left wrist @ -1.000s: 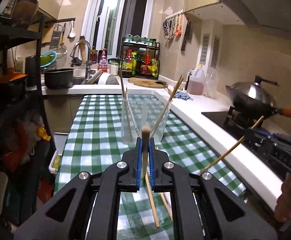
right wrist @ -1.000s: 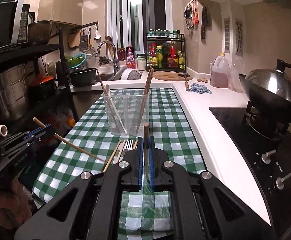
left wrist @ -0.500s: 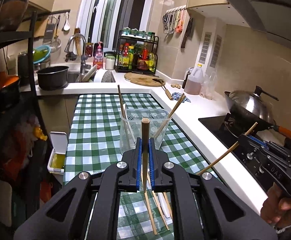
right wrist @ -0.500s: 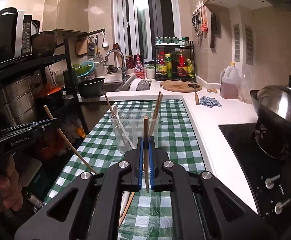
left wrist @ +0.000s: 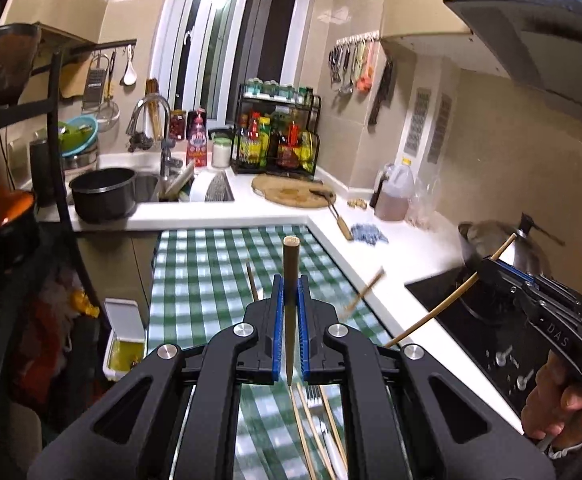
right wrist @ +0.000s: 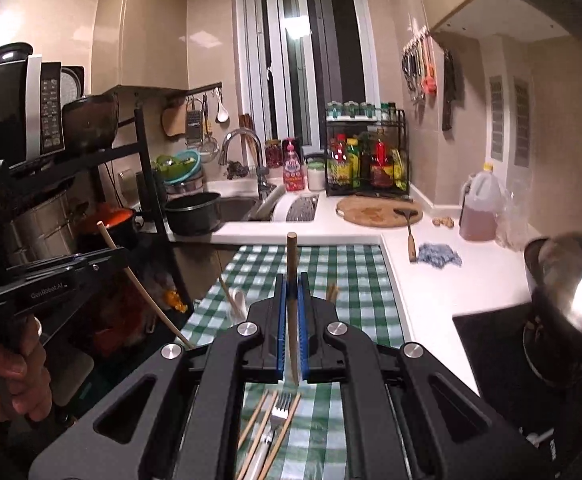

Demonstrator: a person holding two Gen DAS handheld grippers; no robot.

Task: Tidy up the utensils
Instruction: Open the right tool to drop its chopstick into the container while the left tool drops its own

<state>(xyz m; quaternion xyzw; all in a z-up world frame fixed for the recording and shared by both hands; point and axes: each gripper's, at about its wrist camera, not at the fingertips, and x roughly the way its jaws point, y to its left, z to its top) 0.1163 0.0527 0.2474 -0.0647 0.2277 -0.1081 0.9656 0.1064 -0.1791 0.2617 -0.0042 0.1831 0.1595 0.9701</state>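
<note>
My left gripper (left wrist: 290, 312) is shut on a wooden chopstick (left wrist: 290, 276) that stands upright between the blue pads. My right gripper (right wrist: 291, 312) is shut on another chopstick (right wrist: 291, 264), also upright. Each gripper shows in the other's view, the right (left wrist: 531, 300) and the left (right wrist: 51, 280), with its chopstick slanting down. Both hang above the green checked tablecloth (left wrist: 195, 276). Loose chopsticks (right wrist: 279, 440) and a fork (right wrist: 277, 416) lie on the cloth below. The clear holder is mostly hidden behind the jaws; only chopstick tips (left wrist: 365, 288) and a white spoon (right wrist: 237, 302) show.
A white counter (right wrist: 431, 280) runs along the right with a blue cloth (right wrist: 437, 256), an oil jug (right wrist: 481, 208) and a wok (right wrist: 571, 296) on the stove. The sink (right wrist: 235, 204), a black pot (right wrist: 193, 212) and a bottle rack (right wrist: 365, 164) stand behind. A black shelf (right wrist: 91, 160) stands left.
Both grippers have risen and pulled back with their chopsticks. The clear holder has dropped low in both views, behind the jaws.
</note>
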